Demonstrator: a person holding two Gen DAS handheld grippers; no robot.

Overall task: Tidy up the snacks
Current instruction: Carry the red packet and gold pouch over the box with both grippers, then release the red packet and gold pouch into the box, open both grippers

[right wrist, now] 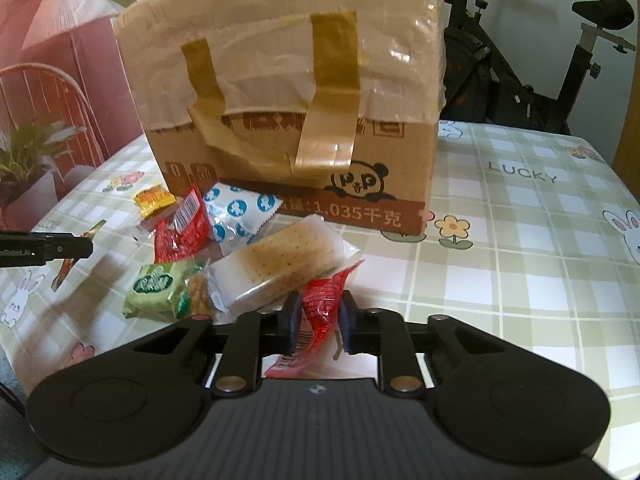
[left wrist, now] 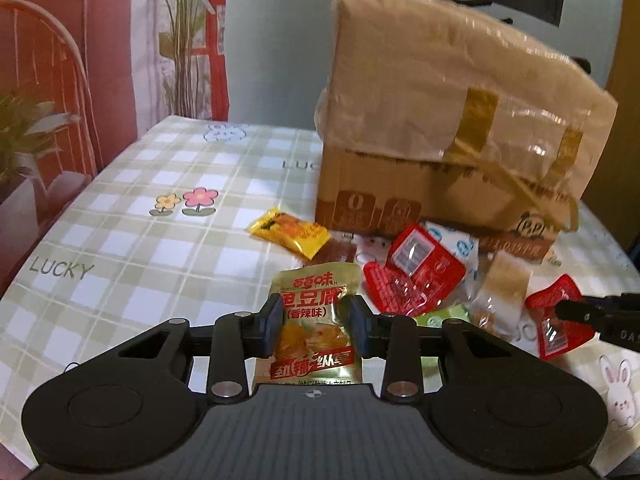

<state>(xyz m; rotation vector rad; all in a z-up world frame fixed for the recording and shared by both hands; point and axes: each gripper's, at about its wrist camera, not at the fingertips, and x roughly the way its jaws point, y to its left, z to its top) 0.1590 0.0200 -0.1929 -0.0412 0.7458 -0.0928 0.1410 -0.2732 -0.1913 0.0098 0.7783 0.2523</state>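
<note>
The left gripper (left wrist: 313, 326) pinches a gold pouch (left wrist: 314, 320) between its blue pads (left wrist: 269, 325), held upright above the table (left wrist: 132, 240); the pouch's red characters include 香辣味 in brackets. The right gripper (right wrist: 319, 326) is pressed onto a red sachet (right wrist: 316, 316) whose barcode end hangs toward the camera — in the left view that same gripper shows at the right edge, gripping the sachet there.

The table wears a green-and-white check cloth printed with flowers, rabbits and the word LUCKY. Toward its far edge stands a taped cardboard box (right wrist: 288, 120), its flap up, with a panda logo (right wrist: 358, 182) and "1.035千克" on a brown band along the bottom.

The loose snacks lie just in front of the box. A yellow packet (left wrist: 289, 233) lies farthest left, with a red pack (left wrist: 416, 272) (barcode showing in the right view) to its right and a white bag with blue rounds (right wrist: 240, 212) touching that pack. Nearer, a clear-wrapped cracker (right wrist: 280, 264) rests beside a green packet (right wrist: 164, 288) — its writing is too blurred to read.
</note>
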